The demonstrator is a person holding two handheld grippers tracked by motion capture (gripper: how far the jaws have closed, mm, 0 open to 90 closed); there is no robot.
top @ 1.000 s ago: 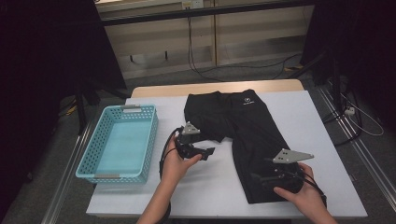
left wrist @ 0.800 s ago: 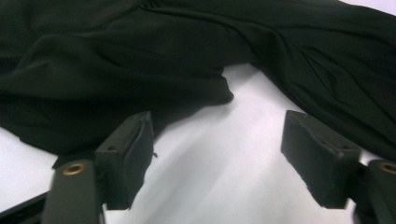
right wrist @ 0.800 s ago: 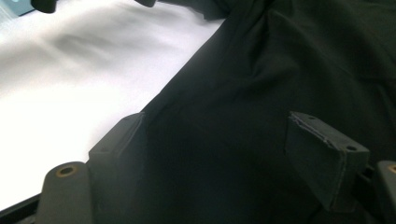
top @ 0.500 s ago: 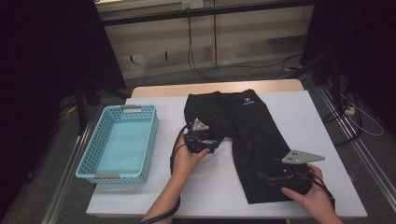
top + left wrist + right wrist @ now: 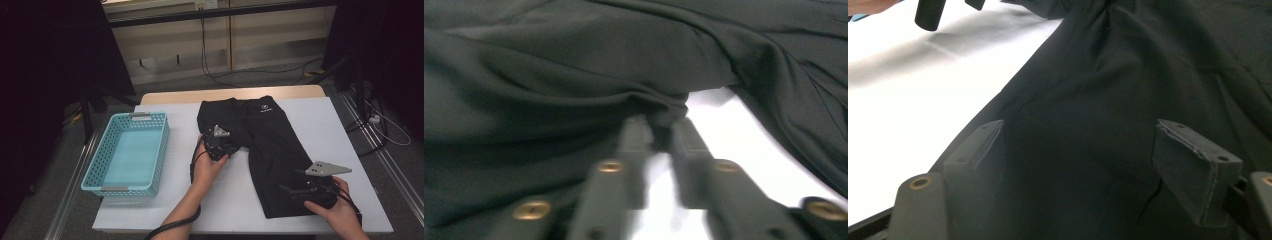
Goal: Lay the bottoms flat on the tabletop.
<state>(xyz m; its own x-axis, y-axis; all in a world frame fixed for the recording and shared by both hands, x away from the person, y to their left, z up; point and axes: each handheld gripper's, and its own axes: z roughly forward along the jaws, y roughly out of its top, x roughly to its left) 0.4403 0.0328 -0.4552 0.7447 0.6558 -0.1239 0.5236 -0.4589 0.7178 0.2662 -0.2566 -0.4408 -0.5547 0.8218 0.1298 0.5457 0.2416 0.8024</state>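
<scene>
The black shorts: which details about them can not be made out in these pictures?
- Logo on the black shorts, high view: too small to read.
- Fabric fold between the left gripper jaws, left gripper view: blurred.
- Hem under the right gripper, high view: covered by gripper and hand.

Black tongs (image 5: 235, 148), brass screws, grey three-cornered plates, black trailing cables; bare forearms.

A white table (image 5: 150, 210) with a pale wooden far edge stands on grey floor (image 5: 60, 200). Behind it runs a beige low wall (image 5: 165, 47) under a dark rail, black cables (image 5: 215, 75) trailing below. Dark curtains (image 5: 50, 60) flank both sides.
</scene>
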